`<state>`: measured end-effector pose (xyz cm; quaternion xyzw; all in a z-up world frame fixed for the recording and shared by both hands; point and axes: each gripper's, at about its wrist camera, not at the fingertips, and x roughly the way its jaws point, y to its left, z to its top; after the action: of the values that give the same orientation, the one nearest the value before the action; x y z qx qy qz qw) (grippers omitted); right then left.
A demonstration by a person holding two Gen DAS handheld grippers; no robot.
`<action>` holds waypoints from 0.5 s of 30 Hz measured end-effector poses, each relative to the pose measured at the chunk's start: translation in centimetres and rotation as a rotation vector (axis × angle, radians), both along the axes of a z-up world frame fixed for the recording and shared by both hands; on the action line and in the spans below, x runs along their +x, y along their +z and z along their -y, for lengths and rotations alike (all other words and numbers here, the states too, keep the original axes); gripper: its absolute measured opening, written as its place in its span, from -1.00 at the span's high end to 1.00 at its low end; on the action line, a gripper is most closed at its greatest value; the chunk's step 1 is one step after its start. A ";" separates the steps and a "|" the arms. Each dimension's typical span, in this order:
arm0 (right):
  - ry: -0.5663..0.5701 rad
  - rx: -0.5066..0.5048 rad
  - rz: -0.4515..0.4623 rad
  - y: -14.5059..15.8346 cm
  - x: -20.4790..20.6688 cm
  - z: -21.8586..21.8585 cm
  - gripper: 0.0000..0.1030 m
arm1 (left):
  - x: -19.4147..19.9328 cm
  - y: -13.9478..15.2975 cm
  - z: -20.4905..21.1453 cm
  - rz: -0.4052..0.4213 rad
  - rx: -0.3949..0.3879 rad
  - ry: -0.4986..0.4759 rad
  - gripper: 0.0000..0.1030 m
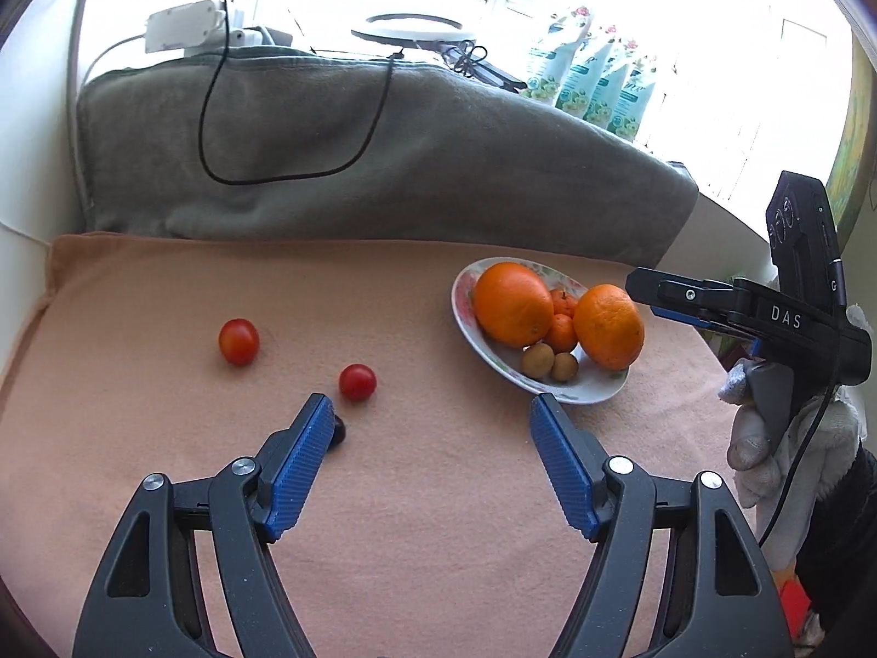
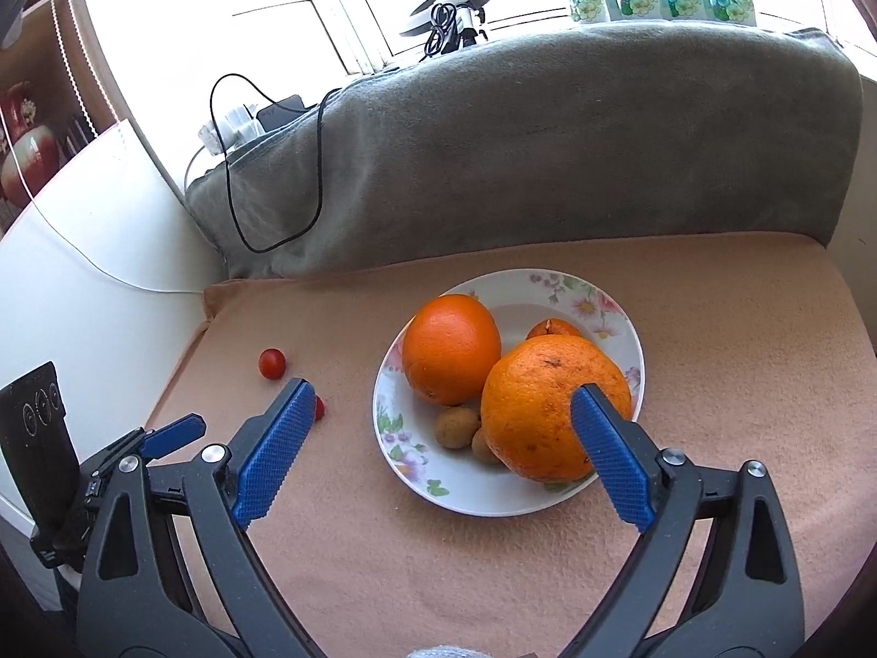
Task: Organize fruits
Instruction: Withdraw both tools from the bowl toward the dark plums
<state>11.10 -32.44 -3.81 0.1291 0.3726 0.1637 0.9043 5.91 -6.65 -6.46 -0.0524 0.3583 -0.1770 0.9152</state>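
Observation:
A flowered plate [image 1: 461, 296] [image 2: 493, 493] on the peach cloth holds two big oranges [image 1: 512, 304] [image 2: 451, 356], small mandarins [image 1: 560, 332] and two brown longans [image 1: 537, 360]. The nearer orange [image 2: 540, 411] lies close against my right gripper's [image 2: 441, 392] right finger. That gripper is open and its pads press on nothing. Two cherry tomatoes [image 1: 239, 341] [image 1: 357, 382] lie loose left of the plate. My left gripper [image 1: 430, 408] hovers open and empty just short of the nearer tomato. A small dark object [image 1: 340, 432] peeks out behind its left finger.
A folded grey blanket [image 1: 383, 164] with a black cable [image 1: 219, 126] walls off the back. Green tissue packs [image 1: 592, 82] and a ring light [image 1: 408, 27] stand on the sill. A white panel [image 2: 82, 274] bounds the left. A gloved hand [image 1: 767, 438] holds the right gripper [image 1: 636, 290].

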 end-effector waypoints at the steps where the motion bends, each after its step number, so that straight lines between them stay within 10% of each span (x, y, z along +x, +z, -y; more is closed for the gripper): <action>1: 0.011 0.001 0.003 0.0 0.0 -0.4 -0.87 | -0.2 -0.2 -0.6 -0.004 0.003 0.014 -0.44; 15: 0.182 -0.008 -0.006 -0.7 -0.2 -6.6 -0.80 | -2.0 -3.3 -4.8 -0.065 -0.004 0.090 -0.34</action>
<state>10.89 -25.89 -4.53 0.0916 0.3860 0.2434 0.8851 3.87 -1.84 -9.74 -0.0761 0.3848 -0.1344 0.9100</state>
